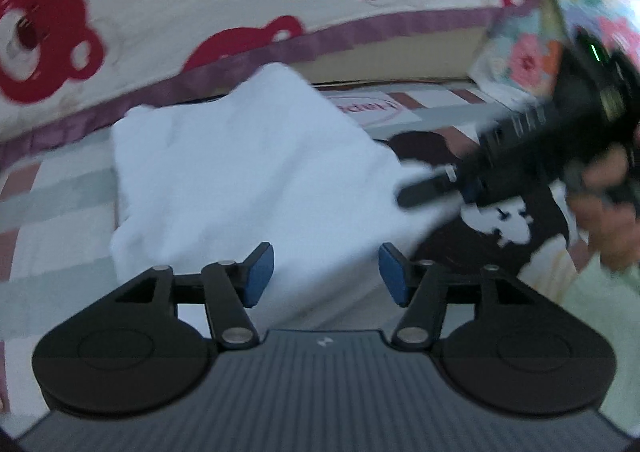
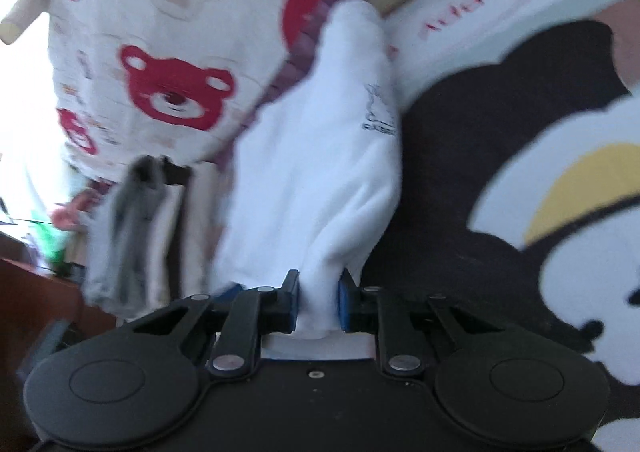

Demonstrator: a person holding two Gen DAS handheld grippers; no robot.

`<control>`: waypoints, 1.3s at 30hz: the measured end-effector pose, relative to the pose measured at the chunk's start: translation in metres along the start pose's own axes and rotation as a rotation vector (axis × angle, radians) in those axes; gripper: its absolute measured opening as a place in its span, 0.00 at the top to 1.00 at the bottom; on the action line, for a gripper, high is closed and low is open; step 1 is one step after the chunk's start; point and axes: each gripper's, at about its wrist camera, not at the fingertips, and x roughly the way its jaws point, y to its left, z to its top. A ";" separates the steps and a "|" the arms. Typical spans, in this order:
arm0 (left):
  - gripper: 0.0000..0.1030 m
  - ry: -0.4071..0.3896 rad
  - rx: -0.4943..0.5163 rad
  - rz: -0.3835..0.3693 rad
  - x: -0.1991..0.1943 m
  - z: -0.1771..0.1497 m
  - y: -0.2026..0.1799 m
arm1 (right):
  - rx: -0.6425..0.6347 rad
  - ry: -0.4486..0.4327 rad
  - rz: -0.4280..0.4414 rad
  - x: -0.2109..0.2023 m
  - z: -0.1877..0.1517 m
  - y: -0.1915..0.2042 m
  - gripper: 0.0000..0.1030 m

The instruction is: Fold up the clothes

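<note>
A white garment [image 1: 248, 172] lies on a patterned mat. My left gripper [image 1: 326, 276] is open just above its near edge, holding nothing. My right gripper [image 2: 318, 300] is shut on a bunched fold of the white garment [image 2: 320, 172], which stretches away from it and shows a small dark line print. In the left wrist view the right gripper [image 1: 436, 184] reaches in from the right and touches the garment's right edge; a hand holds it.
A cream blanket with red bears [image 1: 120, 12] and a purple border lies beyond the garment. The mat [image 2: 480, 172] has a big black and white figure. A floral cloth [image 1: 560, 12] is at top right. Grey fabric [image 2: 128, 220] hangs at left.
</note>
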 end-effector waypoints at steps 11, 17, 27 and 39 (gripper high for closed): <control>0.78 0.034 0.169 0.298 0.025 -0.002 -0.012 | 0.051 -0.011 0.128 -0.003 0.018 0.020 0.80; 0.88 -0.072 0.097 0.295 -0.025 0.020 -0.004 | 0.015 -0.021 0.217 -0.022 0.018 0.028 0.81; 0.78 0.208 0.169 0.115 -0.045 -0.027 -0.045 | -0.281 0.210 -0.079 -0.052 -0.072 0.023 0.81; 0.37 0.090 -0.338 -0.030 -0.089 0.015 0.046 | -0.379 0.144 -0.206 -0.065 -0.034 -0.002 0.60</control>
